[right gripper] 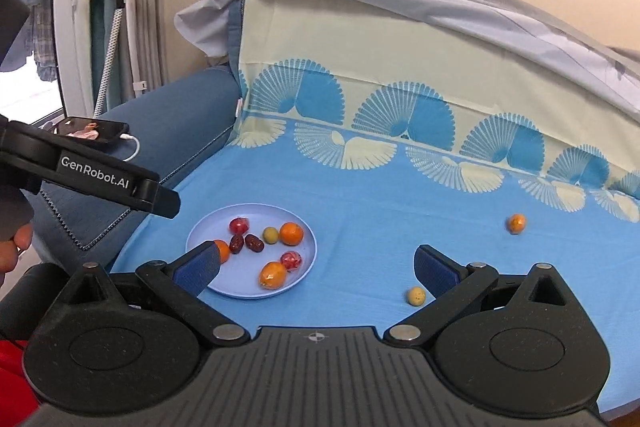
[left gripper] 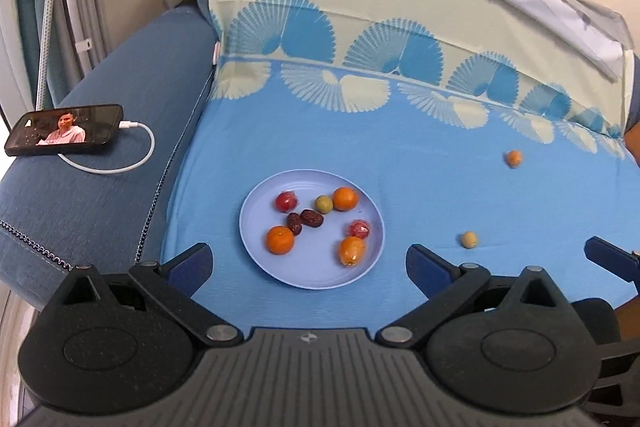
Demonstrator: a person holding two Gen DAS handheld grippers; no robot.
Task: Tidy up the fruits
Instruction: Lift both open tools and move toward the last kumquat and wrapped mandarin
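A light blue plate (left gripper: 256, 227) lies on the blue bedsheet and holds several fruits: oranges (left gripper: 280, 239), red fruits (left gripper: 286, 201), dark dates (left gripper: 311, 217) and a small green fruit (left gripper: 323, 204). The plate also shows in the right wrist view (right gripper: 200, 233). Two fruits lie loose on the sheet: a pale yellow-green one (left gripper: 469, 239) (right gripper: 416, 295) and a small orange one (left gripper: 513, 158) (right gripper: 516, 223). My left gripper (left gripper: 308, 267) is open and empty over the plate's near edge. My right gripper (right gripper: 316, 271) is open and empty, its right finger (right gripper: 434, 273) just beside the pale fruit.
A phone (left gripper: 64, 129) on a white charging cable (left gripper: 132, 163) lies on the dark blue sofa arm (left gripper: 120, 107) to the left. A patterned sheet covers the backrest (left gripper: 400, 7) behind. The left gripper's body (right gripper: 100, 177) shows at the left of the right wrist view.
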